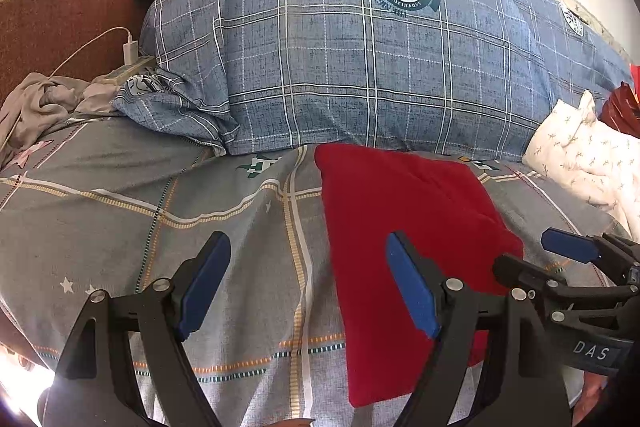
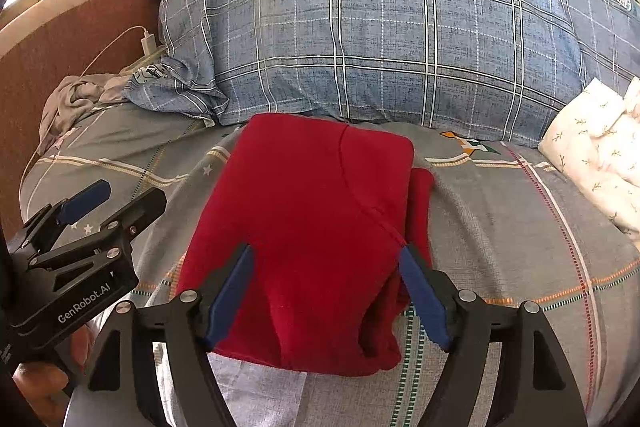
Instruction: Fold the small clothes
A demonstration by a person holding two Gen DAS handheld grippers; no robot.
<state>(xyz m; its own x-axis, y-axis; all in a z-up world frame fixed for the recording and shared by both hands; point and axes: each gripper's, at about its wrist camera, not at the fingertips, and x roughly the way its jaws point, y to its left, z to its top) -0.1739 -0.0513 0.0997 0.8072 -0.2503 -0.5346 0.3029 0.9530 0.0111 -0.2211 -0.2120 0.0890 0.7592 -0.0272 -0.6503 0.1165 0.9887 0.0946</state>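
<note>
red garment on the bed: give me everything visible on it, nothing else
The red garment is a plain, soft, fleece-like piece, already folded into a compact, roughly rectangular stack lying flat on the grey plaid bedsheet. A curved seam runs across its top layer, and a narrower folded layer sticks out along its right edge. Its far edge sits near the blue plaid duvet; contact is unclear. The right gripper stands open over its near end, not pinching it. The left gripper is open beside it.
</note>
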